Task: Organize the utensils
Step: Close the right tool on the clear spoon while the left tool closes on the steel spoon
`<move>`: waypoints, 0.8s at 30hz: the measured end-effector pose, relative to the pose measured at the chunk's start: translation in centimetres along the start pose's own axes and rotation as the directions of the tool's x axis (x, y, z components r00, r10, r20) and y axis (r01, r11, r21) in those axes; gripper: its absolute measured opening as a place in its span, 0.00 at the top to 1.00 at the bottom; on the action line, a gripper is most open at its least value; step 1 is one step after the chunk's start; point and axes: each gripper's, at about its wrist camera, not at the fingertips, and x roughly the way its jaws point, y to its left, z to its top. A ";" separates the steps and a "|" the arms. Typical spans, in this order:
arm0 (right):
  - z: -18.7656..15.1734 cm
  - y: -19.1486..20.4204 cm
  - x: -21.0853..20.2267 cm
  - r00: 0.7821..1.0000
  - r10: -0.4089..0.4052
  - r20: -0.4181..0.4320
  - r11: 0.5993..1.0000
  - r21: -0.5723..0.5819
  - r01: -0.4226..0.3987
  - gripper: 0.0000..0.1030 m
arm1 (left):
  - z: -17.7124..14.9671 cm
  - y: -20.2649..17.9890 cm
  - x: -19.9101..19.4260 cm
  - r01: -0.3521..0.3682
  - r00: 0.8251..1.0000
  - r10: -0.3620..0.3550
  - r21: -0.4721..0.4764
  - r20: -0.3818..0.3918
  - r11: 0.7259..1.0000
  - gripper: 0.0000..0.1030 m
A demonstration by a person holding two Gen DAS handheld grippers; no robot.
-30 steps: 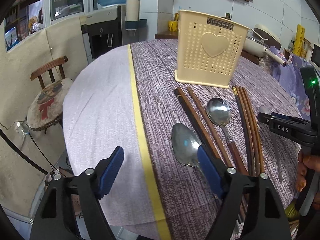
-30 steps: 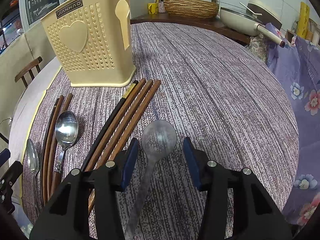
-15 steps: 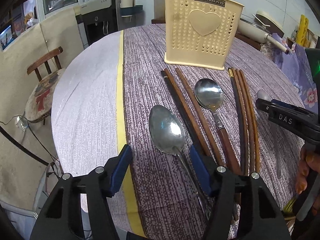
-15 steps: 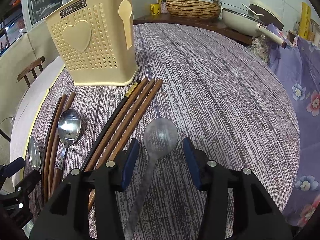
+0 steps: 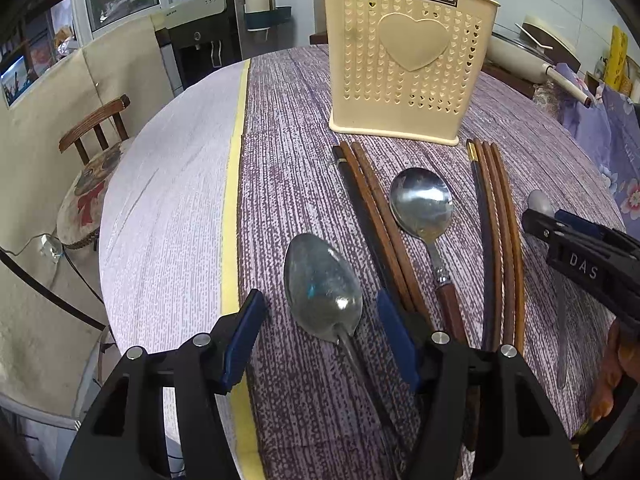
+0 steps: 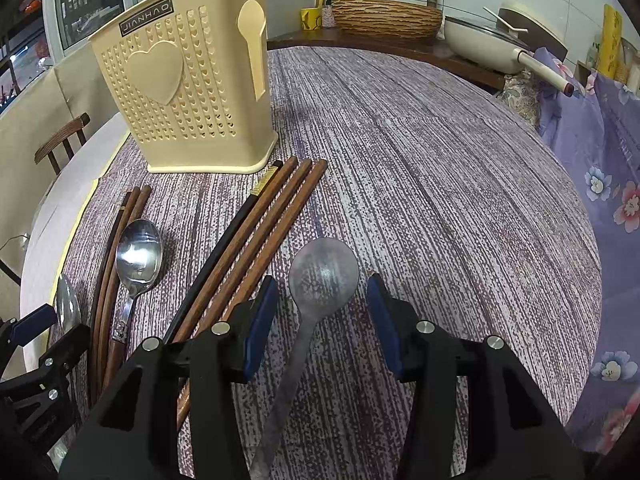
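A cream perforated utensil holder (image 5: pixel 408 68) (image 6: pixel 188 92) stands upright at the back of the round table. In front of it lie two bunches of brown chopsticks (image 5: pixel 376 224) (image 6: pixel 264 224), a shiny spoon with a brown handle (image 5: pixel 422 204) (image 6: pixel 138 256), a plain steel spoon (image 5: pixel 322 296) and a dull grey spoon (image 6: pixel 323 272). My left gripper (image 5: pixel 320 336) straddles the plain steel spoon's bowl. Its jaws are closing, and the pads are still clear of the spoon. My right gripper (image 6: pixel 322 320) stands open around the dull grey spoon's neck without touching it.
A yellow stripe (image 5: pixel 232 200) divides the pale cloth from the purple one. The table edge drops off at the left, with a wooden chair (image 5: pixel 92 168) beyond it. At the back right are a white pan (image 6: pixel 488 48) and a woven basket (image 6: pixel 386 18).
My left gripper has shifted right and slightly down, so the plain steel spoon's bowl now sits between its jaws, which have narrowed. The right gripper has stayed still.
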 end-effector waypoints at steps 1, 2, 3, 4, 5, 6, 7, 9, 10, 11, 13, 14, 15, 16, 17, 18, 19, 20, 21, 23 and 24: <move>0.0 0.1 0.0 1.000 -0.002 0.000 1.000 0.000 0.002 0.53 | 0.1 -0.1 0.1 -0.003 1.000 0.003 -0.005 0.002 1.000 0.45; 0.0 0.1 0.0 1.000 -0.004 -0.001 1.000 0.003 0.004 0.53 | 0.3 -0.1 0.2 -0.004 1.000 0.004 -0.009 0.003 1.000 0.45; 0.0 0.1 0.0 1.000 -0.005 -0.001 1.000 0.005 0.005 0.53 | 0.3 -0.1 0.2 -0.005 1.000 0.005 -0.012 0.003 1.000 0.46; 0.0 0.1 0.0 1.000 -0.007 0.001 1.000 0.005 0.007 0.54 | 0.4 -0.1 0.3 -0.006 1.000 0.007 -0.014 0.003 1.000 0.48; -0.1 0.2 0.0 1.000 -0.010 0.002 1.000 0.004 0.010 0.54 | 0.5 -0.1 0.3 -0.008 1.000 0.008 -0.014 0.003 1.000 0.49; -0.1 0.2 0.0 1.000 -0.012 0.003 1.000 0.005 0.012 0.54 | 0.6 -0.2 0.3 -0.007 1.000 0.007 -0.016 0.003 1.000 0.52; -0.1 0.2 0.0 1.000 -0.012 0.004 1.000 0.007 0.012 0.57 | 0.7 -0.2 0.3 -0.008 1.000 0.008 -0.019 0.003 1.000 0.56; 0.0 0.1 0.0 1.000 -0.017 0.007 1.000 0.011 0.017 0.63 | 0.9 0.0 0.4 -0.008 1.000 0.008 -0.028 0.005 1.000 0.61; 0.0 0.2 0.0 1.000 -0.017 0.006 1.000 0.010 0.017 0.64 | 0.9 0.1 0.4 -0.004 1.000 0.004 -0.035 0.006 0.999 0.62; 0.1 0.2 0.0 1.000 -0.017 0.004 1.000 0.006 0.017 0.64 | 1.0 0.2 0.4 0.004 1.000 -0.004 -0.043 0.006 0.999 0.62; 0.1 0.2 0.0 1.000 -0.014 0.003 1.000 0.002 0.014 0.64 | 1.0 0.5 0.4 0.018 1.000 -0.018 -0.056 0.006 0.998 0.63; 0.2 0.2 0.0 1.000 -0.012 0.002 1.000 0.002 0.012 0.64 | 1.1 0.5 0.4 0.023 1.000 -0.023 -0.058 0.006 0.998 0.63; 0.2 0.1 0.0 1.000 -0.010 0.001 1.000 0.002 0.010 0.64 | 1.1 0.6 0.4 0.030 1.000 -0.029 -0.061 0.005 0.998 0.63; 0.2 0.1 0.0 1.000 -0.009 0.001 1.000 0.003 0.009 0.64 | 1.1 0.6 0.4 0.036 0.999 -0.036 -0.063 0.006 0.997 0.63; 0.3 0.0 0.0 1.000 -0.005 0.002 1.000 0.006 0.005 0.64 | 1.2 0.7 0.3 0.042 0.999 -0.042 -0.065 0.008 0.997 0.63; 0.3 0.0 0.0 1.000 0.004 0.003 1.000 0.009 -0.004 0.64 | 1.2 0.7 0.2 0.046 0.999 -0.045 -0.067 0.013 0.997 0.63; 0.4 -0.1 0.0 1.000 0.016 0.003 1.000 0.015 -0.016 0.64 | 1.3 0.8 0.0 0.047 0.999 -0.046 -0.067 0.021 0.997 0.63; 0.4 -0.2 0.0 1.000 0.023 0.004 1.000 0.017 -0.023 0.64 | 1.4 0.9 -0.2 0.051 0.998 -0.049 -0.068 0.034 0.996 0.63; 0.5 -0.2 -0.2 1.000 0.026 0.014 0.999 0.019 -0.026 0.64 | 1.5 1.1 -0.4 0.055 0.998 -0.052 -0.069 0.044 0.996 0.63; 0.8 -0.3 -0.8 0.999 0.028 0.036 0.999 0.022 -0.029 0.64 | 1.9 1.3 -0.9 0.064 0.996 -0.058 -0.073 0.071 0.995 0.63; 1.0 -0.4 -1.1 0.998 0.033 0.048 0.999 0.024 -0.035 0.64 | 2.1 1.4 -1.3 0.065 0.995 -0.059 -0.074 0.086 0.995 0.63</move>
